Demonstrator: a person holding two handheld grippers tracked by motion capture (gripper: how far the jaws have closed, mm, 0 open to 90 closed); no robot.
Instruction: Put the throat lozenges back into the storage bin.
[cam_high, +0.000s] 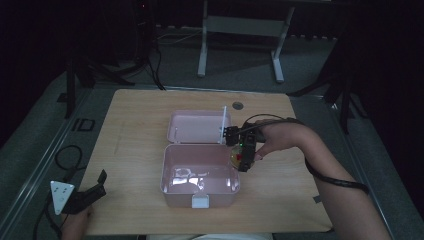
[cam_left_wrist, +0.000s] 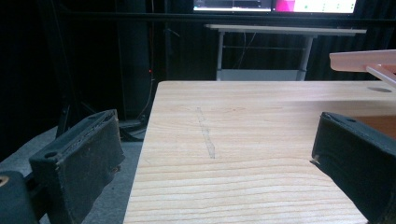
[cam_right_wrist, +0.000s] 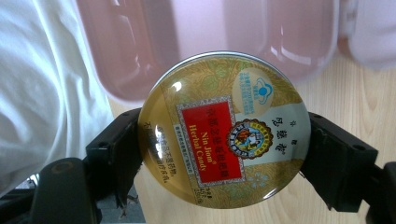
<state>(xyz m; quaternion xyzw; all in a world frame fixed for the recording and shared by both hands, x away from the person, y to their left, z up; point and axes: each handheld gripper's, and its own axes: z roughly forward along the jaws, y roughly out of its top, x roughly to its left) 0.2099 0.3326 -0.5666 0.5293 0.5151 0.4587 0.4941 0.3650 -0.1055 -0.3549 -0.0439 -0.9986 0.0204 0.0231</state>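
**Candy tin clamped at the edge of the pink box**

While your right hand-held gripper (cam_right_wrist: 224, 140) bears on it from both sides, the round gold candy tin (cam_right_wrist: 224, 128) sits squeezed between the two black jaws, its lid facing the gripper camera. You can read the red label panel with "Nin Jiom Herbal Candy" across the lid, beside a small round emblem and a pale patch with printed characters. In the high view the tin (cam_high: 236, 157) shows as a small yellow and red spot at the tip of your right hand-held gripper (cam_high: 243, 159), held at the right rim of the pink box (cam_high: 170, 177), near its far right corner.

That box lies open in the middle of the counter (cam_high: 130, 130), its lid (cam_high: 197, 126) folded back flat on the far side and a white latch (cam_high: 200, 201) on the near wall. From the right gripper view the glossy pink inside of the box (cam_right_wrist: 121, 46) lies behind the tin, with white cloth (cam_right_wrist: 42, 93) at the left of that picture.

Your left hand-held gripper (cam_high: 92, 192) rests well apart from all this, at the near left corner of the counter, with its grey three-cornered plate (cam_high: 61, 195) on top. Its jaws stand wide apart with nothing between them; its own view looks across bare wood (cam_left_wrist: 243, 140), with an edge of the pink lid (cam_left_wrist: 364, 60) at the far right.
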